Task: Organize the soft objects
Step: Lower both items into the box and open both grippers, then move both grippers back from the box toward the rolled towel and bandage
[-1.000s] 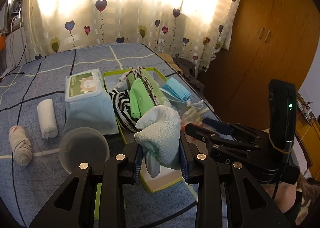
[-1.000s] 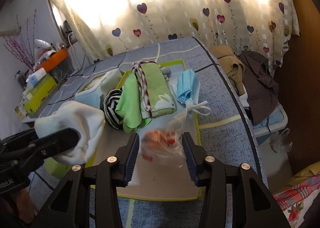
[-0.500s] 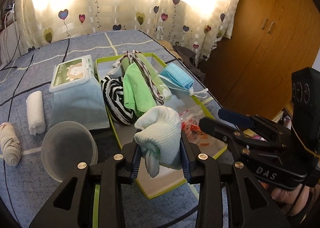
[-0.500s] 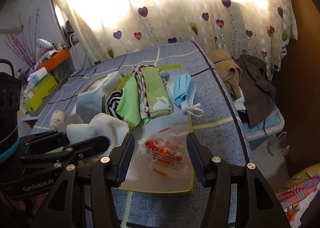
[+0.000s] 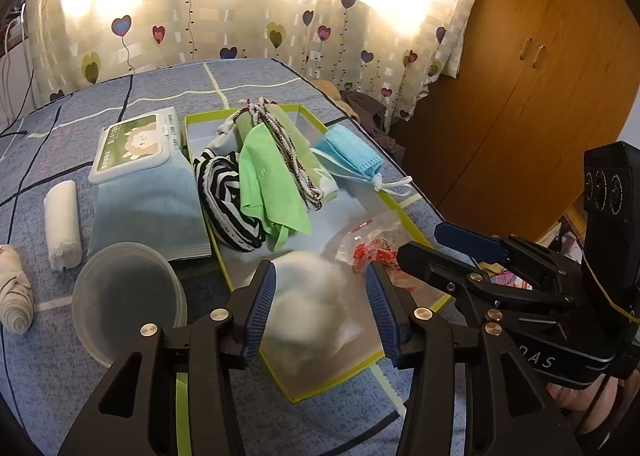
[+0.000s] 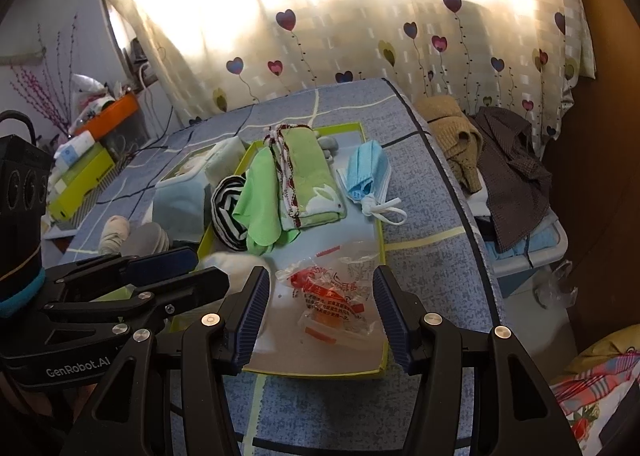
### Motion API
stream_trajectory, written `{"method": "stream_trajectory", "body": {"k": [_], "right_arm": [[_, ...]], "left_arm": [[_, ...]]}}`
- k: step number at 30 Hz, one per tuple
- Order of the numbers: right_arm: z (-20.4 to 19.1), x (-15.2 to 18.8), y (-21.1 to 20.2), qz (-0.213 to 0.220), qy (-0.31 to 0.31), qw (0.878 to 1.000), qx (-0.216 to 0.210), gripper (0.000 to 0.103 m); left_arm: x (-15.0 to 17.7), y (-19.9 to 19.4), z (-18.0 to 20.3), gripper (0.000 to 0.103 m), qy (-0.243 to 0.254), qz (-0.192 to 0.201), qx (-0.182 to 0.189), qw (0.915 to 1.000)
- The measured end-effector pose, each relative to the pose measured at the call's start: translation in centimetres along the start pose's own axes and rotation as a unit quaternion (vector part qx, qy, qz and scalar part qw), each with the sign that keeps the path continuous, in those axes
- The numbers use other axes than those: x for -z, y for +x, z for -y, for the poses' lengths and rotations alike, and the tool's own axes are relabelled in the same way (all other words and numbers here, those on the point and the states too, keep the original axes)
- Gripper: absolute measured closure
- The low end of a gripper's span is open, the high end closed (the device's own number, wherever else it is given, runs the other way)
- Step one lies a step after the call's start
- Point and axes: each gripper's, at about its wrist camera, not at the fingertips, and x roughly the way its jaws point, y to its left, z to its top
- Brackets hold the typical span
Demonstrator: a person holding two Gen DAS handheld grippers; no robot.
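A lime-rimmed tray [image 5: 304, 390] lies on the blue bedspread. My left gripper [image 5: 320, 296] hangs over its near end with jaws opening. A blurred white sock [image 5: 308, 308] sits between the pads but is not pressed by them, resting down in the tray. My right gripper [image 6: 320, 296] is open above a clear plastic packet with red print [image 6: 332, 296] that lies flat on the tray floor. A striped cloth [image 5: 228, 200], a green cloth [image 5: 272, 184] and a folded green towel fill the tray's far end. A blue face mask [image 5: 352, 156] drapes over its right rim.
Left of the tray are a wet-wipes pack [image 5: 140, 160], a clear plastic bowl [image 5: 124, 296], a rolled white cloth [image 5: 62, 224] and a rolled sock [image 5: 14, 296]. The bed edge and a crate of clothes [image 6: 516, 176] lie to the right. A wooden wardrobe stands beyond.
The left jaws spread apart and let go of the white sock, which sank into the tray. The right gripper released the plastic packet, which now lies flat in the tray.
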Motion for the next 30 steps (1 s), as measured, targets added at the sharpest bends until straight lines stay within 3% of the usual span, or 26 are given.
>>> {"method": "stream_trajectory", "body": {"k": [18,30], "right_arm": [[-1.3,0.1,-3.0,0.022,-0.006,1.000,0.003,0.049],[-3.6,0.5,-5.2,0.037,-0.022,0.999,-0.002,0.048]], "left_arm": [[0.4,-4.3,0.5,0.055,0.000,0.049,0.021,0.9986],[1.5,-7.4,0.0,0.055,-0.007,0.068,0.003,0.9976]]}}
